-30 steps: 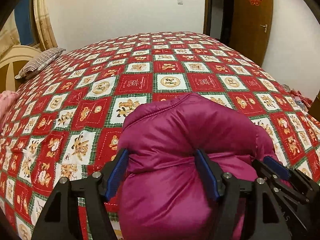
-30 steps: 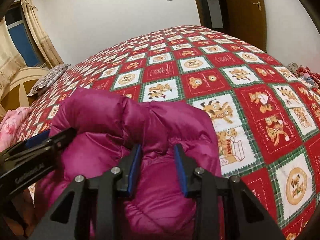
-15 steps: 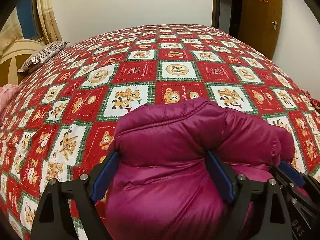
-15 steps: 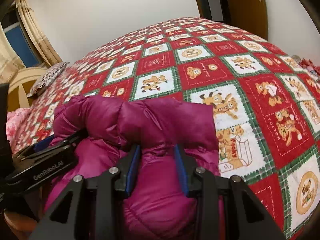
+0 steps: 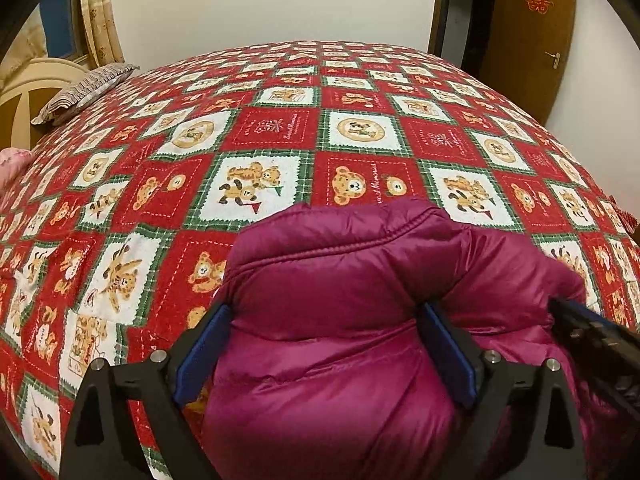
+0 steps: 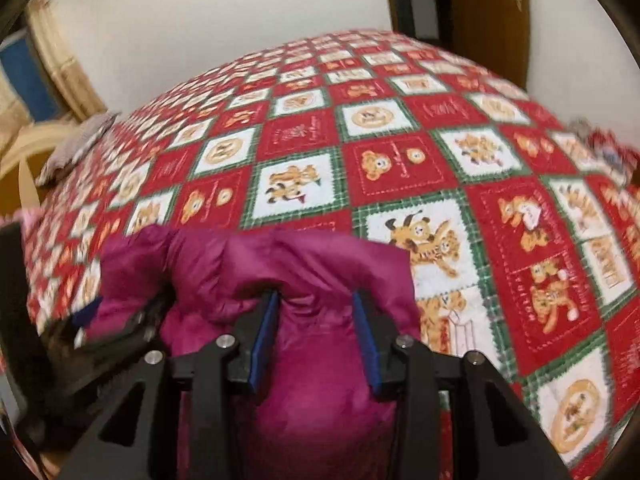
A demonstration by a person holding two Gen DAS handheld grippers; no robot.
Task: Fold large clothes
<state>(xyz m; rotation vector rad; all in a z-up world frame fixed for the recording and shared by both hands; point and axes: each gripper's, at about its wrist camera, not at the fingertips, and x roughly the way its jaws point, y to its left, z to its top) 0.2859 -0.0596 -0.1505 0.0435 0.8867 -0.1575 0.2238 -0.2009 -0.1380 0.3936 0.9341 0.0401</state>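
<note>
A magenta puffer jacket (image 5: 352, 280) is bunched up at the near edge of a bed with a red, white and green bear-print bedspread (image 5: 280, 132). My left gripper (image 5: 324, 328) has its blue-padded jaws wide apart around a thick fold of the jacket, and the fabric fills the gap. My right gripper (image 6: 316, 308) is closed narrower on another fold of the same jacket (image 6: 260, 264). The right gripper shows at the right edge of the left wrist view (image 5: 592, 332). The jacket's lower part is hidden below both views.
A striped pillow (image 5: 84, 90) lies at the bed's far left by a cream headboard (image 5: 24, 92). Pink fabric (image 5: 10, 162) sits at the left edge. A brown door (image 5: 528, 28) and white wall stand beyond the bed. Curtains (image 5: 98, 20) hang at the left.
Both grippers have carried the jacket forward and lower over the bedspread. The right wrist view is now motion-blurred. Grips on the jacket are unchanged.
</note>
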